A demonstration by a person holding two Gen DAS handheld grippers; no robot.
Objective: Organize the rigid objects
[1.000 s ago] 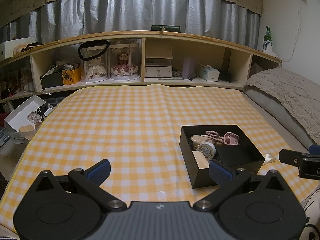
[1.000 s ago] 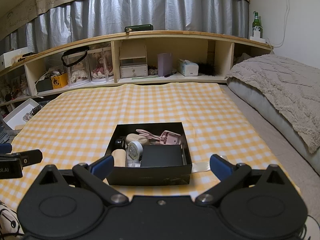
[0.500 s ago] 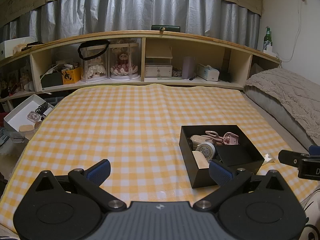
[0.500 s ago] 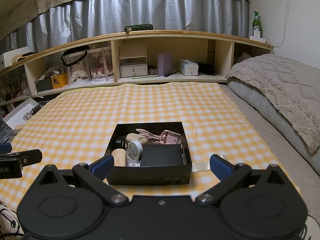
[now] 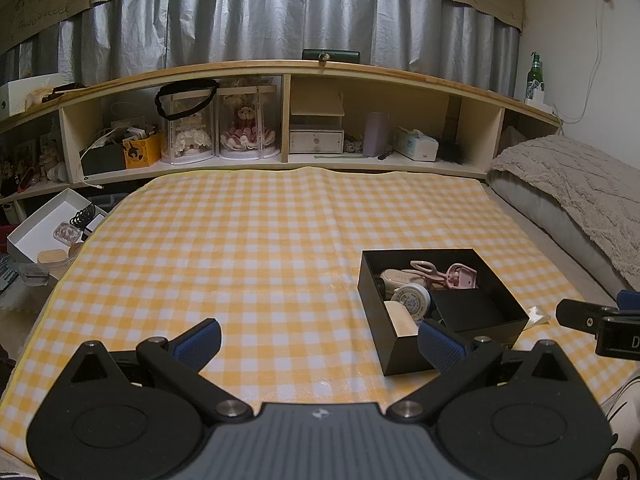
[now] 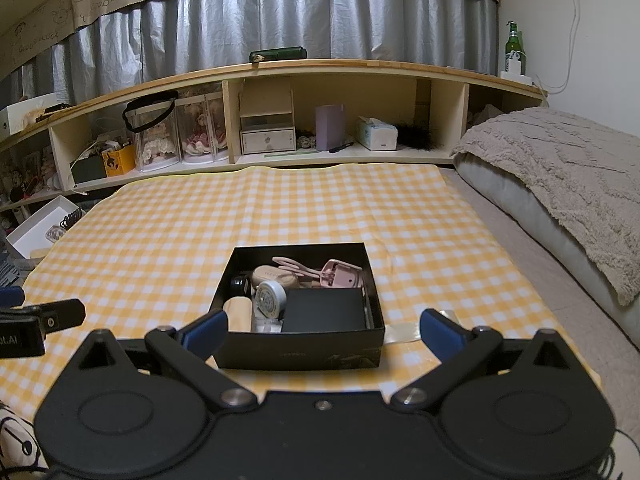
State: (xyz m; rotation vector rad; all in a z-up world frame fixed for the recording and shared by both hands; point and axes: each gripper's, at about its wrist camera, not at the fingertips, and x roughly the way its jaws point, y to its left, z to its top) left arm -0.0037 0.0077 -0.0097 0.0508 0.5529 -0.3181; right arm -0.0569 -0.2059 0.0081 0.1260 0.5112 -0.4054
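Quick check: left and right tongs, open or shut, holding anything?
Left tongs: open, empty.
Right tongs: open, empty, above the black box.

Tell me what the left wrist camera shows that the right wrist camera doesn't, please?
Only the left wrist view shows the left gripper from behind, open, over bare checked cloth, with the right gripper's tip at its right edge.

Only the right wrist view shows the right gripper, open, facing the black box's front wall.

Both show the black box with the pink eyelash curler inside, the shelf and the green bottle.
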